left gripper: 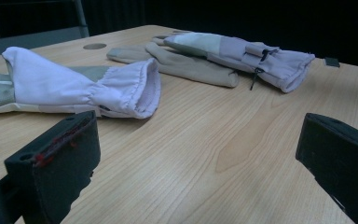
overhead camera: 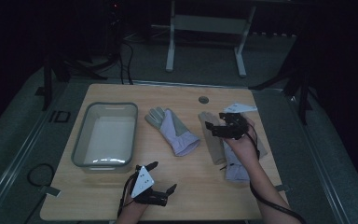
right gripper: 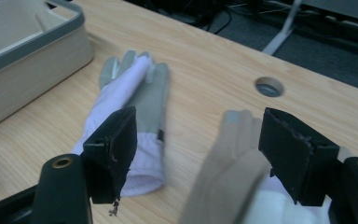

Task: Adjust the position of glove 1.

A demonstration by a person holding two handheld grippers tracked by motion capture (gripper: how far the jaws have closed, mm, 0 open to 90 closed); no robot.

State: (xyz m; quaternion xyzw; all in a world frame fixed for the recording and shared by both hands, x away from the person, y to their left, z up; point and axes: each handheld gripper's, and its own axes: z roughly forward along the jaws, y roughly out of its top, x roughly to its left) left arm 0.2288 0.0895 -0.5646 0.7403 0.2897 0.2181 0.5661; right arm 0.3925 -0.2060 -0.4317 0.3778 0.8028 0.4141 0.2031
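We hold our right gripper (overhead camera: 216, 129) part open and empty over the beige-palmed glove (overhead camera: 213, 140) at the table's (overhead camera: 200, 196) right, while our left gripper (overhead camera: 162, 177) rests wide open, gripping nothing.

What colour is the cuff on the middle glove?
Pale lilac cuff on the glove; clearest in the left gripper view.

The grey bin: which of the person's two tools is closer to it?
Left. The left tool sits just off the grey bin's near corner; the right tool hovers over the beige glove, across the table.
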